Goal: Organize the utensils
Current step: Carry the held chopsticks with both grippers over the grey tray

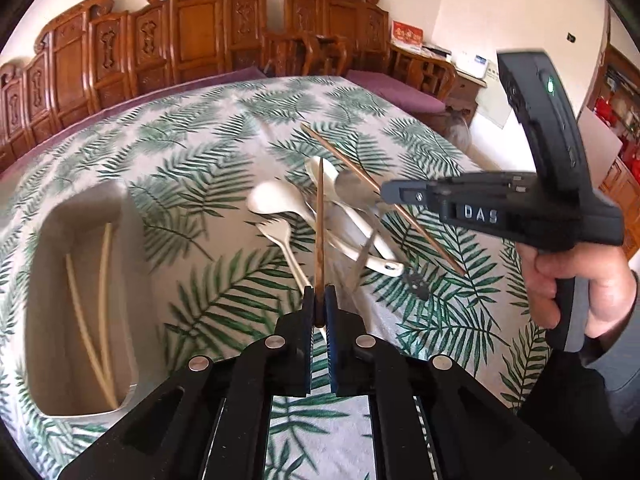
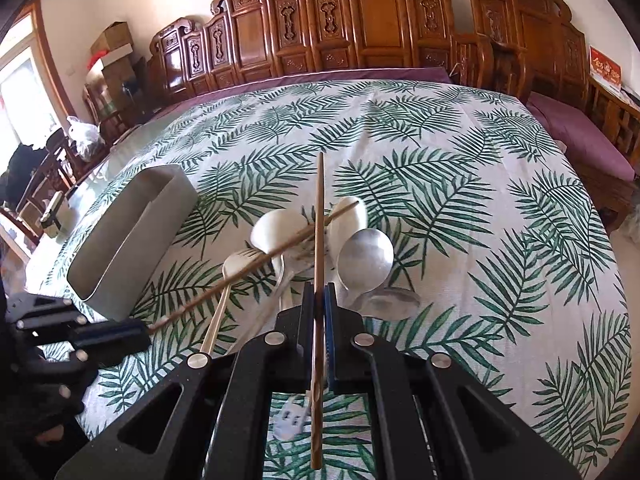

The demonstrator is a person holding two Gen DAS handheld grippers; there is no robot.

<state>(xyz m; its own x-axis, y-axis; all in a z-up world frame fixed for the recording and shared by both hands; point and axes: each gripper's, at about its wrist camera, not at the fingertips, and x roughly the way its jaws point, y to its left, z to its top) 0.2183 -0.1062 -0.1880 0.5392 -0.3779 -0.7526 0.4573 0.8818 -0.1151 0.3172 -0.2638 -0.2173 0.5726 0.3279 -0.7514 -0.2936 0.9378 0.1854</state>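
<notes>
In the left wrist view my left gripper (image 1: 319,300) is shut on a brown chopstick (image 1: 319,232) that stands up over the utensil pile. To the right, my right gripper (image 1: 388,193) is shut on a second brown chopstick (image 1: 344,156), slanting across the pile. The right wrist view shows the right gripper (image 2: 319,296) clamped on its chopstick (image 2: 319,220), and the left gripper (image 2: 134,330) at lower left gripping the other chopstick (image 2: 240,276). Under them lie white spoons (image 1: 266,200), a white fork (image 1: 280,234) and a metal spoon (image 2: 366,256). A grey utensil holder (image 1: 48,340) holds two cream chopsticks (image 1: 102,300).
The table wears a palm-leaf cloth (image 2: 480,200). The holder (image 2: 128,248) stands left of the pile. A hand (image 1: 580,280) grips the right tool's handle. Carved wooden chairs (image 2: 360,20) line the far side, with a purple cushion (image 2: 580,140) at right.
</notes>
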